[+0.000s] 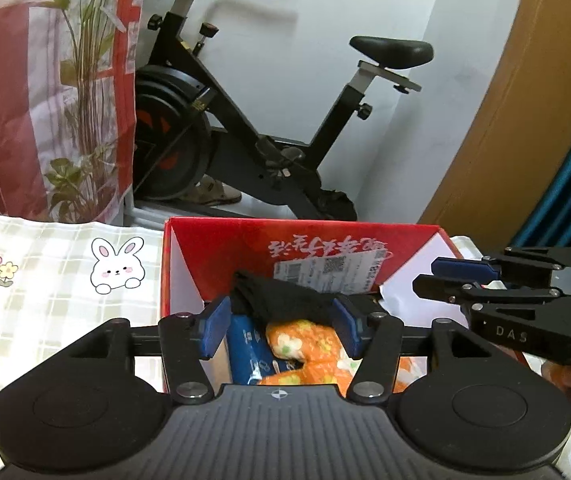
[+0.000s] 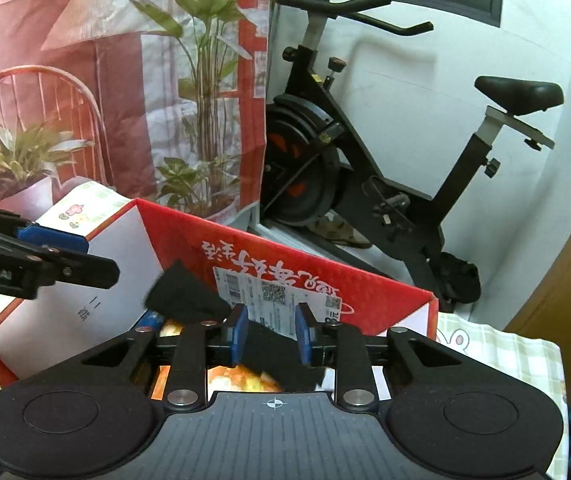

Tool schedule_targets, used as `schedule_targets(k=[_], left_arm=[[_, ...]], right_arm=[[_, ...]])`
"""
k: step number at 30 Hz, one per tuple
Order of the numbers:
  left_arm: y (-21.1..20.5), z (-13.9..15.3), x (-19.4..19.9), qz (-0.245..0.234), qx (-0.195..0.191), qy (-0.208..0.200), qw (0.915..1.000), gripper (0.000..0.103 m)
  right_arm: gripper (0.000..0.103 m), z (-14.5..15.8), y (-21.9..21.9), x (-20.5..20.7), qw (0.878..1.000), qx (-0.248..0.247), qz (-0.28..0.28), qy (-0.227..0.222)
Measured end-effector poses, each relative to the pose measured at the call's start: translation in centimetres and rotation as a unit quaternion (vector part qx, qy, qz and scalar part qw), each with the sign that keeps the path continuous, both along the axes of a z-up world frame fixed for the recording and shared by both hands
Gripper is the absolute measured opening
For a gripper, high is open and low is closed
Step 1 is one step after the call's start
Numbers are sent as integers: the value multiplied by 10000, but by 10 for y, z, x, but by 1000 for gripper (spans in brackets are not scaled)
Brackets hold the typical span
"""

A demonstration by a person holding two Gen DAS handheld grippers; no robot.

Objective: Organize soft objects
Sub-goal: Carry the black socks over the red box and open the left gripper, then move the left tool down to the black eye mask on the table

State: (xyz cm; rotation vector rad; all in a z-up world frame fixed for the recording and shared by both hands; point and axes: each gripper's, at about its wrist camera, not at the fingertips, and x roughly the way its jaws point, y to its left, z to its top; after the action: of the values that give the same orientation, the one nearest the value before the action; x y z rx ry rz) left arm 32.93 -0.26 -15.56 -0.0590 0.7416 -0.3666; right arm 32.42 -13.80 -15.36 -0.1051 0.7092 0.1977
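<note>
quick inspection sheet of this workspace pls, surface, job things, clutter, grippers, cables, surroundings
surface: checked tablecloth with bunny and flower prints.
job's things: red box, open top, holding a black cloth, an orange flowered soft item and a blue packet.
clutter: nothing seen on the cloth beside the box.
grippers: left gripper over the box, jaws apart, black cloth lying between them; whether it grips cannot be told. Right gripper over the box, jaws spread with the black cloth between them, contact unclear.
cables: nothing seen.
surroundings: exercise bike, printed plant curtain, white wall, wooden panel.
</note>
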Motion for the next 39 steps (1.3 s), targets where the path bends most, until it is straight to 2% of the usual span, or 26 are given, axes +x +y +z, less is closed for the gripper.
schedule_targets(k=[3, 12, 16, 20, 32, 39], left_arm=[[1, 7, -15, -36, 119, -78, 9999, 59], [8, 27, -63, 21, 162, -301, 9994, 59], [16, 32, -85, 131, 82, -263, 9995, 59], [20, 34, -108, 70, 22, -287, 9996, 59], [27, 11, -156, 56, -65, -245, 9997, 59], [33, -16, -168, 185, -330, 67, 9993, 58]], right_arm=[[24, 7, -1, -15, 10000, -11, 45, -58], [27, 30, 0, -67, 9997, 61, 11, -254], [44, 38, 1, -98, 9988, 191, 23, -445], [44, 41, 2, -124, 9983, 253, 121, -512], [44, 31, -14, -188, 9952, 472, 182, -839], [44, 2, -20, -209, 9957, 474, 79, -792]])
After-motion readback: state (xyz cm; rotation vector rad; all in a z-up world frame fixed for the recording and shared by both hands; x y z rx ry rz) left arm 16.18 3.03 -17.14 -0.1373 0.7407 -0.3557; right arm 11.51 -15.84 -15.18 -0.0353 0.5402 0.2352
